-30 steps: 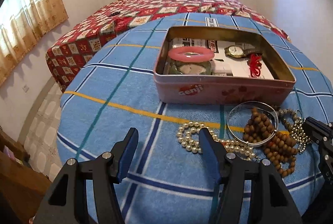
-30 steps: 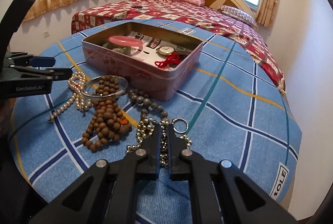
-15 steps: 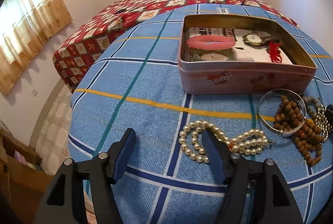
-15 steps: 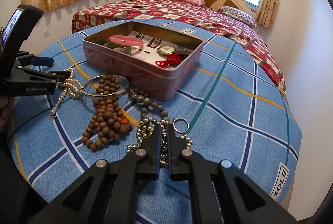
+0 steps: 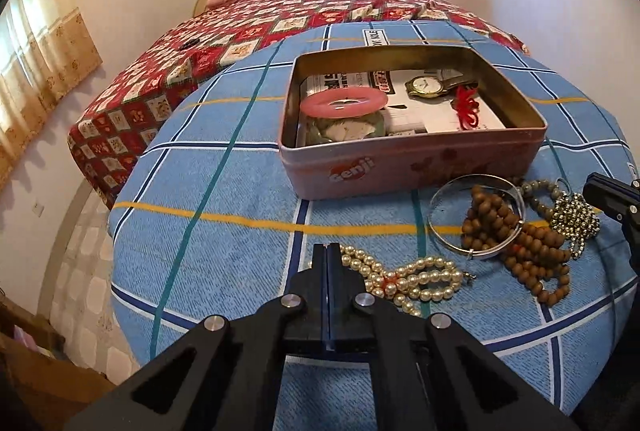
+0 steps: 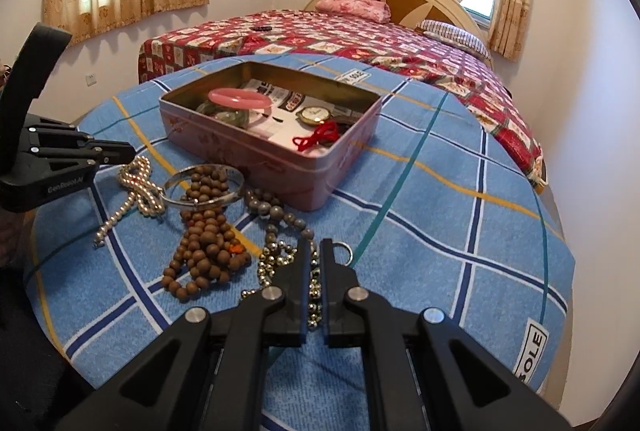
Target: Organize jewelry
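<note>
My left gripper [image 5: 327,249] rests at the left end of the white pearl necklace [image 5: 416,279] on the blue checked cloth. Its jaws are closing and stand flush, with no pearl showing between them. My right gripper [image 6: 315,243] is shut on the silver bead chain [image 6: 276,255], whose beads show in the thin gap between its fingers. Beside the chain lie brown wooden beads [image 6: 208,247], a silver bangle [image 5: 431,227] and grey beads [image 6: 276,211]. The pink tin [image 5: 400,167] behind them holds a pink bangle [image 5: 344,103], a watch [image 5: 424,87] and a red knot [image 5: 466,107].
The round table's edge [image 5: 132,311] drops off close on the left and near sides. A bed with a red patchwork cover [image 6: 360,39] stands behind the table. Bare cloth lies to the right of the tin [image 6: 460,191].
My left gripper's fingers, wide apart in the earlier frames, have come together at the pearl necklace's left end. The right gripper has stayed shut in the same spot.
</note>
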`<state>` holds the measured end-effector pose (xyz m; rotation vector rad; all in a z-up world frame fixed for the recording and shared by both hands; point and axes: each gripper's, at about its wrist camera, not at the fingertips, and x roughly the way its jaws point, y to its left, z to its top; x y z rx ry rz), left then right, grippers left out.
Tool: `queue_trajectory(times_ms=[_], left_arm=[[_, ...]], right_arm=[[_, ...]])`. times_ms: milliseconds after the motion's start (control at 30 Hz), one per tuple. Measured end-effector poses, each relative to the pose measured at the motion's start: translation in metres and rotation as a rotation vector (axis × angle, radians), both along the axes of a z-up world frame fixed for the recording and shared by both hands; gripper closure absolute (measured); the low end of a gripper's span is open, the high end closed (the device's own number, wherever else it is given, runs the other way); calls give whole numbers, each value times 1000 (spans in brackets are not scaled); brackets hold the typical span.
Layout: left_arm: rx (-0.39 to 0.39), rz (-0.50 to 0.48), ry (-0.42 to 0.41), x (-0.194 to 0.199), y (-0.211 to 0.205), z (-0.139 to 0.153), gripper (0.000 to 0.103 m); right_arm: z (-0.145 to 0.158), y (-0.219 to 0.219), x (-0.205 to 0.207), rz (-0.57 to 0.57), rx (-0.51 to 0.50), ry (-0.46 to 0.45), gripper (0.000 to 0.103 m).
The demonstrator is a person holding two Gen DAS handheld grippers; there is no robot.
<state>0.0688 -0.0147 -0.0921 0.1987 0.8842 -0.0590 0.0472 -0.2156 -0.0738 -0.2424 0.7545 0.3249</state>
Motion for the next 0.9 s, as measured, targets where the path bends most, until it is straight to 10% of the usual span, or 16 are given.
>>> queue_trajectory(times_ms=[267, 400, 467, 900], left_arm=[[-4, 19, 2, -2, 1, 5, 102], [-21, 34, 61, -5, -2, -5, 65], [-25, 55, 48, -7, -2, -5, 41], [-51, 32, 46, -23, -25, 7, 36]], right_arm=[[1, -3, 2, 8, 24, 18, 97], [-4, -6, 2, 1, 27, 46, 55], [-6, -6, 0, 9, 18, 53, 56], [-16, -11, 1, 1, 7, 98, 68]])
